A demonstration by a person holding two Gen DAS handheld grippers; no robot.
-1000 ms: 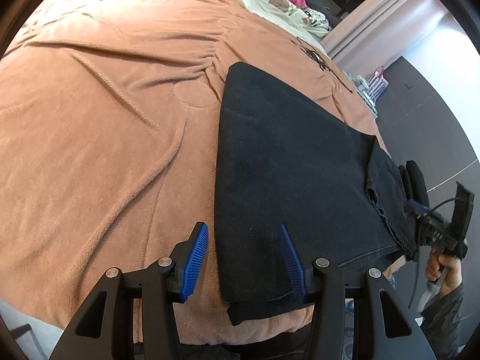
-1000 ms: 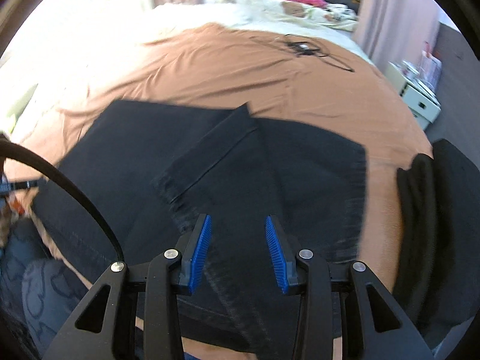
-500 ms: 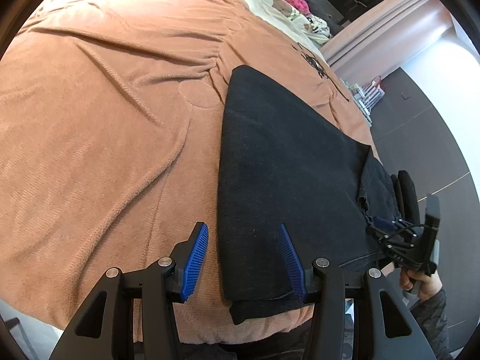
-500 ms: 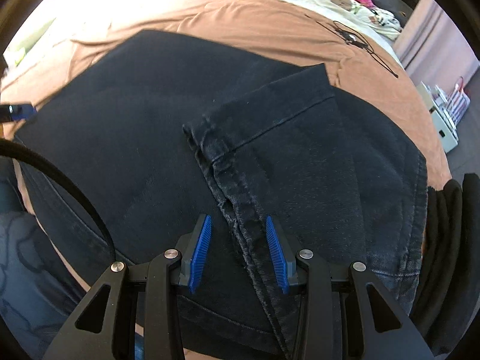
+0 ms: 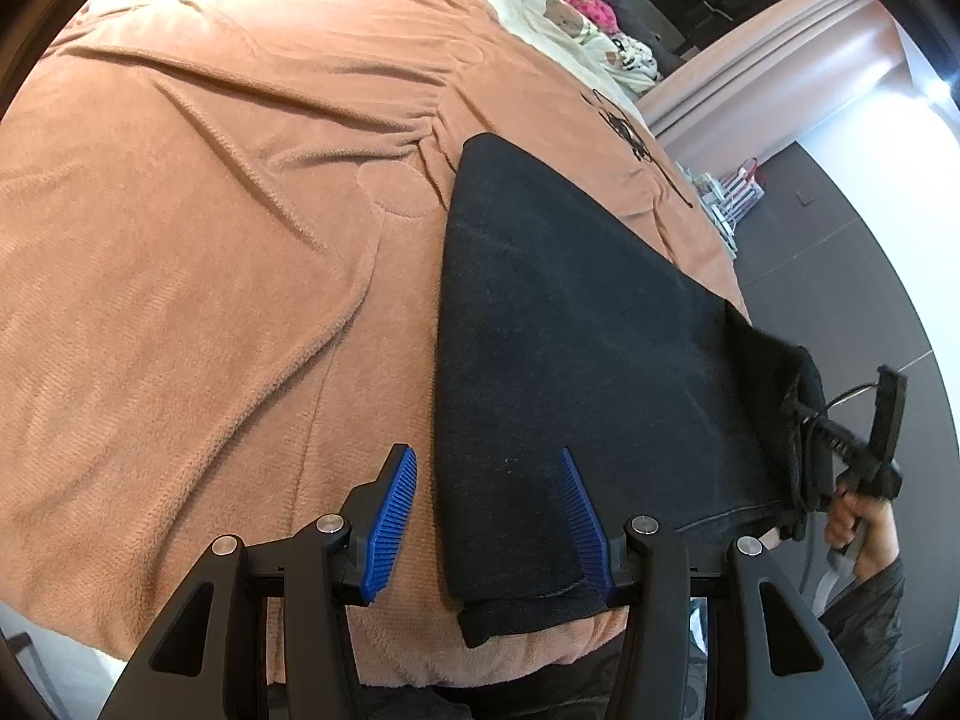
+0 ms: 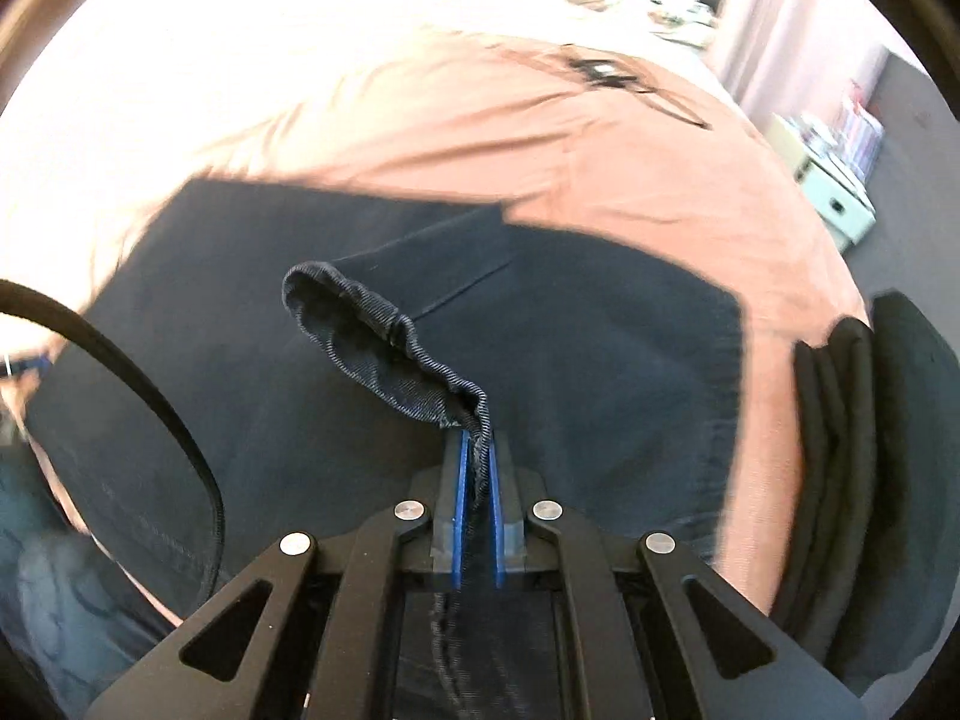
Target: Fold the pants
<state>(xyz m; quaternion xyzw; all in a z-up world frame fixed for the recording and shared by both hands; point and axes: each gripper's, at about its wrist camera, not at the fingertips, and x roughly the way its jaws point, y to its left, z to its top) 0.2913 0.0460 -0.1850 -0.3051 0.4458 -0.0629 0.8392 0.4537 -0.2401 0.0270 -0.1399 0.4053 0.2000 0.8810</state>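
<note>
Dark denim pants (image 5: 570, 348) lie folded on a brown bed blanket (image 5: 210, 240). My left gripper (image 5: 489, 525) is open, its blue fingers straddling the near left edge of the pants without touching. In the right wrist view my right gripper (image 6: 476, 450) is shut on the hem of a pant leg (image 6: 384, 348) and lifts it above the rest of the pants (image 6: 600, 324). The right gripper also shows in the left wrist view (image 5: 840, 444), at the far right end of the pants.
A stack of folded dark clothes (image 6: 870, 450) lies at the right bed edge. A black cable (image 5: 624, 126) lies farther up the blanket. Pillows and soft toys (image 5: 576, 6) sit at the head. A small shelf (image 6: 834, 180) stands beside the bed.
My right gripper has shut on the pant leg hem and raised it off the pants. My left gripper has stayed open in about the same place.
</note>
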